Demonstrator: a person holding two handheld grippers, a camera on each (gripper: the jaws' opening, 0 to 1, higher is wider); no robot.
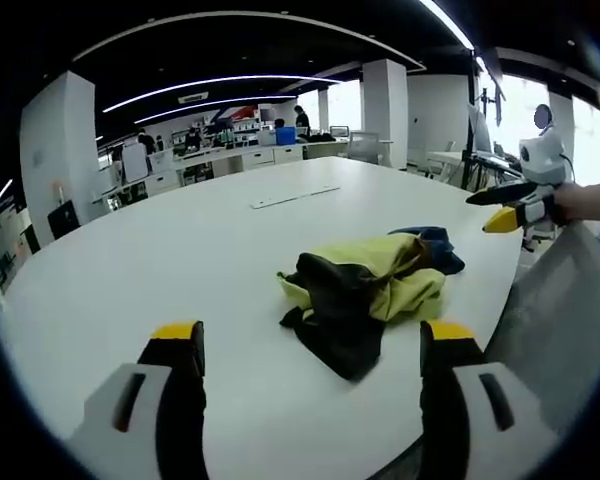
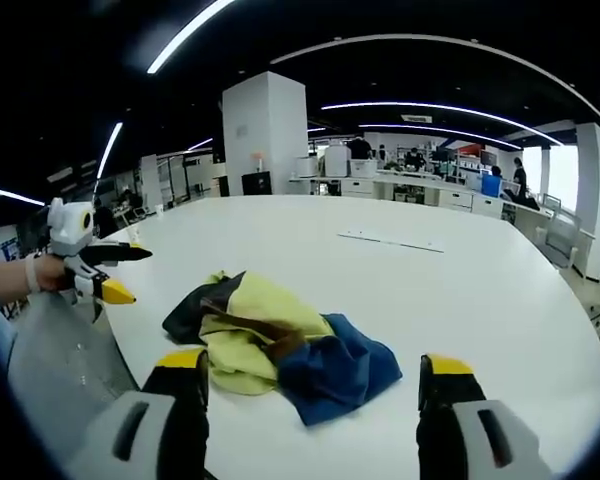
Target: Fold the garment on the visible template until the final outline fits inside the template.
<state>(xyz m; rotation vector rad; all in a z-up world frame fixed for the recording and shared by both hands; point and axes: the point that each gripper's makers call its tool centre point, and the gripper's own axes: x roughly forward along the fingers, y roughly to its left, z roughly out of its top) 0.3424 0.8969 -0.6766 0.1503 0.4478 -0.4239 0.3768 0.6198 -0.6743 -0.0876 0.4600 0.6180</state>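
While crumpled garment (image 1: pixel 370 290) lies on table (image 1: pixel 180 250), grippers gape.

Garment (image 1: pixel 372 286) (image 2: pixel 280 346): crumpled in a loose heap, unfolded, lying on the white worktop (image 1: pixel 180 260) (image 2: pixel 400 280). Made of yellow-green, black and dark blue fabric, with a brown strip across the middle. In the left gripper view, straight ahead of the left hand-held gripper (image 1: pixel 313 342), just beyond its two spread jaws and slightly toward the right one; black part nearest, blue part farthest. In the right gripper view, just ahead of the right hand-held gripper (image 2: pixel 313 372), between its two spread jaws and closer to the left one; blue part nearest, black part farthest. Touched by neither.
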